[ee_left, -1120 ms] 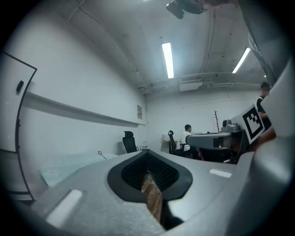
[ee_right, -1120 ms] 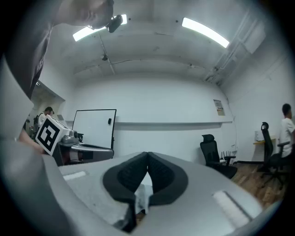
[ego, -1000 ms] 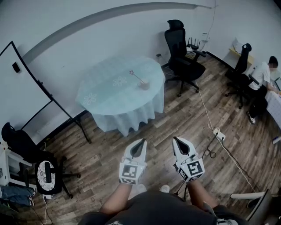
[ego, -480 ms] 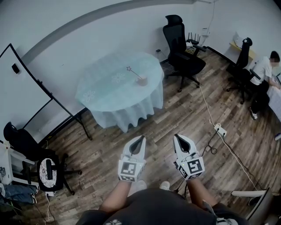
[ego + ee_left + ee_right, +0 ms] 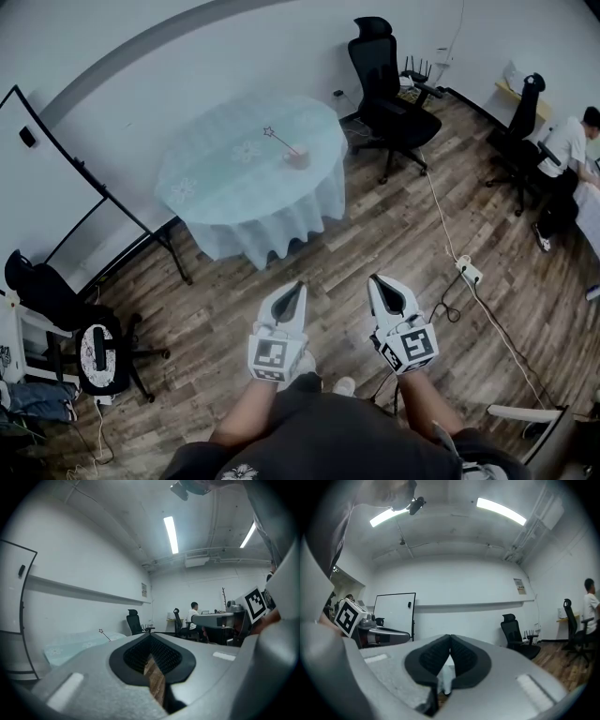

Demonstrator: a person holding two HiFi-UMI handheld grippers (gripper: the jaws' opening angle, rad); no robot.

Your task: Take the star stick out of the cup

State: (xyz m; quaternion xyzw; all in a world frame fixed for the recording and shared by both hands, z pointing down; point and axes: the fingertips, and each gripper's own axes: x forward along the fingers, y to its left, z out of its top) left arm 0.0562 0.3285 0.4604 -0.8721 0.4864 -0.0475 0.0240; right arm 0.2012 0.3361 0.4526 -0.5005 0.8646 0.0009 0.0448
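The star stick (image 5: 279, 142) leans out of a small cup (image 5: 297, 159) near the right edge of a round table with a pale blue cloth (image 5: 225, 183), far ahead of me. Both grippers hang low over the wooden floor, well short of the table. My left gripper (image 5: 299, 285) and right gripper (image 5: 374, 279) point forward side by side, each shut with nothing between the pads. The left gripper view shows its closed tips (image 5: 150, 637) and, far off, the star stick (image 5: 105, 634) above the table (image 5: 75, 645). The right gripper (image 5: 450, 639) is also shut and empty.
A black office chair (image 5: 389, 98) stands right of the table. A whiteboard on a stand (image 5: 61, 183) is at the left, with another chair (image 5: 66, 323) below it. A cable and power strip (image 5: 469, 274) lie on the floor. A person (image 5: 572, 150) sits at the far right.
The head view has shifted a little: the table and cup now sit slightly higher and further left. Both grippers stay shut, side by side.
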